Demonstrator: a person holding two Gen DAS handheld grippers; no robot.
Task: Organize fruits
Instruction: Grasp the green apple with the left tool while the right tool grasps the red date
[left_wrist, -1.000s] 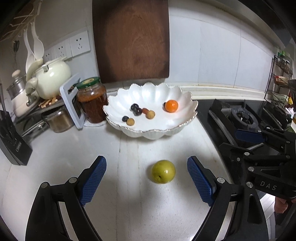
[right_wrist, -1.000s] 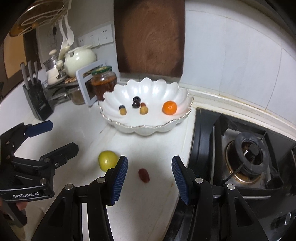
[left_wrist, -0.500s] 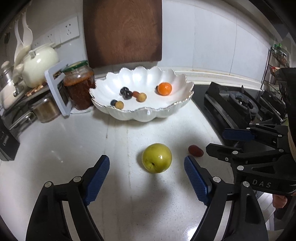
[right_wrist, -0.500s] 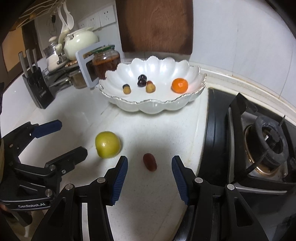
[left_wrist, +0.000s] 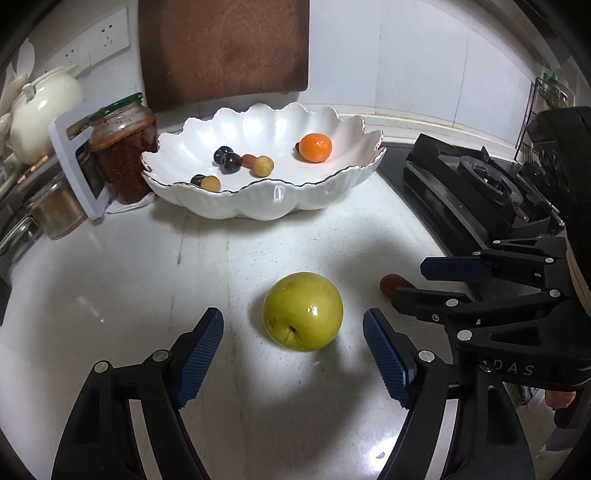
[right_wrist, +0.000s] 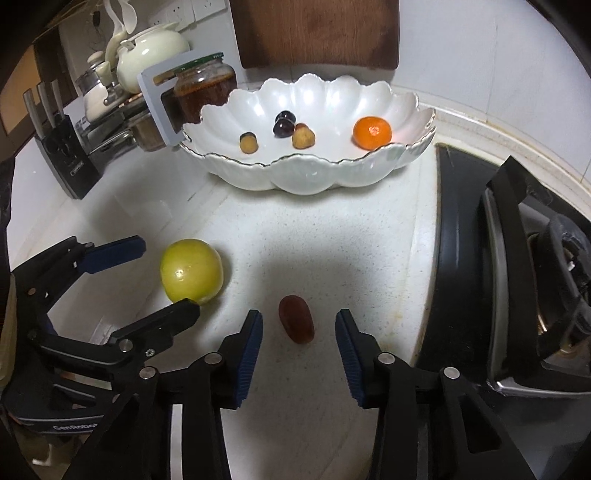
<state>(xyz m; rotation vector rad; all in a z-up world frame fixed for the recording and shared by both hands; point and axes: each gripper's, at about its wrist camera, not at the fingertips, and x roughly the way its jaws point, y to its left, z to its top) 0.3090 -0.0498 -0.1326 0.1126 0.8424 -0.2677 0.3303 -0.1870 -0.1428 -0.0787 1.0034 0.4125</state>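
Observation:
A green apple (left_wrist: 302, 311) lies on the white counter, just ahead of my open left gripper (left_wrist: 293, 334), between its blue pads without touching. It also shows in the right wrist view (right_wrist: 191, 275). A small dark red fruit (right_wrist: 296, 319) lies between the pads of my open right gripper (right_wrist: 299, 336); in the left wrist view it (left_wrist: 389, 284) is partly hidden behind the right gripper. A white scalloped bowl (left_wrist: 266, 201) (right_wrist: 306, 177) farther back holds an orange mandarin (left_wrist: 315, 147) (right_wrist: 372, 133) and several small dark and tan fruits.
A gas hob (right_wrist: 517, 266) (left_wrist: 480, 192) borders the counter on the right. A jar of red preserve (left_wrist: 123, 147), a white kettle (left_wrist: 40, 107), a knife block (right_wrist: 64, 158) and a brown cutting board (left_wrist: 225, 48) against the wall stand at the left and back.
Both grippers have moved forward and down. The apple now sits nearer my left pads, and the red fruit now lies between my right pads. Both stay open.

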